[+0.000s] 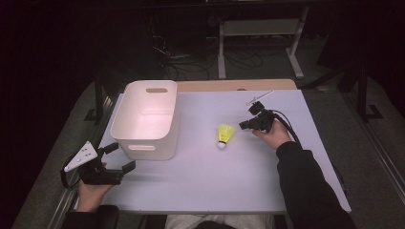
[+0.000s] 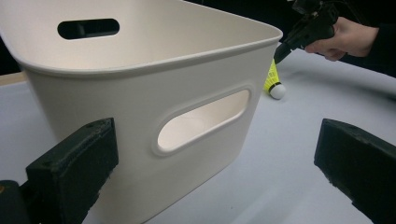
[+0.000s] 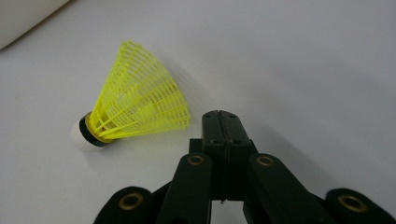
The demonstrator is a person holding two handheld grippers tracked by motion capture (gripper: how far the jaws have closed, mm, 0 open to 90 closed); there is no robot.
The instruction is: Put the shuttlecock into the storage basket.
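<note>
The left gripper [image 1: 116, 157] sits nearest, at the table's [image 1: 200, 176] front left corner, just in front of the white plastic bin [image 1: 148, 119]; its jaws are spread wide with nothing between them, and in the left gripper view they frame the bin's near wall and its oval handle slot.

One neon-yellow plastic shuttlecock [image 1: 224, 135] with a mesh skirt, a black band and a white rounded cork lies on its side on the pale table, to the right of the bin and well apart from it, cork toward the front edge.

Just right of the shuttlecock, the right gripper [image 1: 244, 125] points at the skirt; its jaws are pressed together on nothing, tips just beside the skirt's rim in the right gripper view [image 3: 219, 122].

Bare table surrounds the shuttlecock on every side, widest toward the front edge.

There are two grippers, one bin with two handle slots, and one shuttlecock.
</note>
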